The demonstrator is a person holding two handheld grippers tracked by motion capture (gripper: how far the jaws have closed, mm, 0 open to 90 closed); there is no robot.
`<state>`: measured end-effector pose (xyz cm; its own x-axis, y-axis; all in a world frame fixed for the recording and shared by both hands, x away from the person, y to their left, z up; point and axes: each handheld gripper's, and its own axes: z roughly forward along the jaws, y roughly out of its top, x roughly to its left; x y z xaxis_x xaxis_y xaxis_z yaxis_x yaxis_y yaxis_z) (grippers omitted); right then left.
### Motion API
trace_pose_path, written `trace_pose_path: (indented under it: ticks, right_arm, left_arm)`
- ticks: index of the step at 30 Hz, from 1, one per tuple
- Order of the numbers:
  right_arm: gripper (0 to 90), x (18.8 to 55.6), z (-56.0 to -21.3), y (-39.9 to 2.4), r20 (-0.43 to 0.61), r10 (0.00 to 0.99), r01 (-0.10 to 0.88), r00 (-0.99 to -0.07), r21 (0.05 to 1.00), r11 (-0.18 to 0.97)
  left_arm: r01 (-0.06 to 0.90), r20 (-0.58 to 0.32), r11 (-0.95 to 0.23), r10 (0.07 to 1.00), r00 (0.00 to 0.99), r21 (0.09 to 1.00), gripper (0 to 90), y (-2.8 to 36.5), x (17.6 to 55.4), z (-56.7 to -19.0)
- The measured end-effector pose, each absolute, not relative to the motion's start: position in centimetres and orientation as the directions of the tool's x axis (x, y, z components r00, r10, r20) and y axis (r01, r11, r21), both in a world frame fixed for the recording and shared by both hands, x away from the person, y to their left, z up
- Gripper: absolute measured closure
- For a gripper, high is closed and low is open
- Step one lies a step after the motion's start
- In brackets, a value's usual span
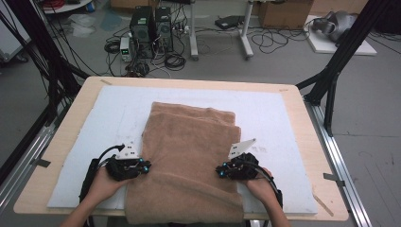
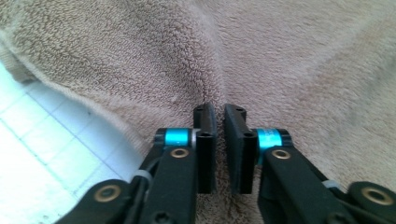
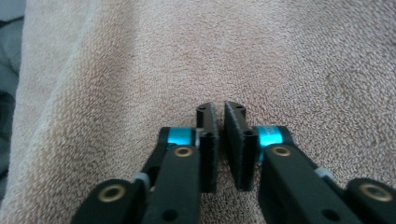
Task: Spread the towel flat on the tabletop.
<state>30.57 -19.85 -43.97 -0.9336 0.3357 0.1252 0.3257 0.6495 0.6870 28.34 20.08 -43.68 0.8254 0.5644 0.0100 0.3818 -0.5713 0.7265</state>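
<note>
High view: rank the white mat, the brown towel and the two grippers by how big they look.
1. White mat.
2. Brown towel.
3. Left gripper and right gripper: they look alike, so no ranking between them.

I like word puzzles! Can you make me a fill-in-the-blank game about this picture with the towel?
1. The towel is ____ in colour.
2. It lies on a ____ mat.
3. The left gripper sits at the towel's ____ edge.
4. Both grippers, like the right gripper, have jaws that are ____.

Missing words: brown; white; left; shut
</note>
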Motion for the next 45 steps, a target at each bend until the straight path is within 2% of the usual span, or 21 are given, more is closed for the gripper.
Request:
trace_pose_path:
  ticks: [9,12,15,17,20,23,25,26,29,31,38,45]
  right_arm:
    - [89.3,26.7,-42.3,-19.6,0.140,0.234,0.261,-0.962,0.715,0.648]
    - [81.9,25.5,-41.0,-20.2,0.146,0.227,0.255,-0.963,0.765,0.591]
    - [78.4,26.5,-40.4,-20.4,0.090,0.283,0.254,-0.955,0.738,0.625]
    - [72.2,27.8,-40.8,-20.3,0.083,0.312,0.271,-0.946,0.732,0.626]
    - [67.6,29.7,-41.7,-19.8,0.090,0.343,0.300,-0.935,0.717,0.630]
    - [66.3,31.1,-42.6,-19.1,0.084,0.368,0.320,-0.926,0.690,0.649]
    - [69.4,31.6,-43.3,-18.8,0.082,0.373,0.330,-0.924,0.661,0.674]
    - [72.4,31.6,-43.7,-18.7,0.089,0.373,0.336,-0.923,0.659,0.673]
    - [83.4,31.7,-44.0,-19.0,0.107,0.381,0.347,-0.918,0.682,0.644]
    - [85.5,31.8,-44.1,-19.1,0.122,0.371,0.348,-0.921,0.688,0.637]
    - [86.3,30.6,-43.6,-19.1,0.127,0.332,0.323,-0.935,0.692,0.645]
    - [85.9,26.6,-42.5,-18.9,0.119,0.255,0.264,-0.960,0.697,0.667]
  left_arm:
    - [0.319,0.014,-0.532,0.529,0.848,0.784,84.4,21.7,23.4,-42.5]
    - [0.310,-0.001,-0.500,0.525,0.851,0.809,75.5,22.2,22.5,-41.5]
    - [0.305,0.005,-0.492,0.532,0.847,0.815,69.0,21.9,23.6,-40.9]
    - [0.303,0.018,-0.495,0.543,0.839,0.814,67.3,21.5,24.9,-41.1]
    - [0.331,0.025,-0.509,0.572,0.820,0.795,63.3,20.8,26.9,-42.1]
    - [0.367,0.032,-0.539,0.593,0.805,0.758,59.1,20.1,28.7,-43.4]
    - [0.391,0.014,-0.551,0.591,0.806,0.737,58.5,19.8,29.3,-44.2]
    - [0.382,0.010,-0.539,0.588,0.809,0.750,59.4,19.9,29.4,-44.4]
    - [0.385,-0.017,-0.518,0.580,0.814,0.764,74.4,20.1,29.3,-44.5]
    - [0.379,-0.012,-0.525,0.575,0.818,0.762,83.1,20.0,29.1,-44.5]
    - [0.367,-0.009,-0.518,0.570,0.822,0.772,84.9,20.9,27.2,-43.8]
    - [0.324,-0.006,-0.523,0.520,0.854,0.788,84.8,21.8,23.3,-42.9]
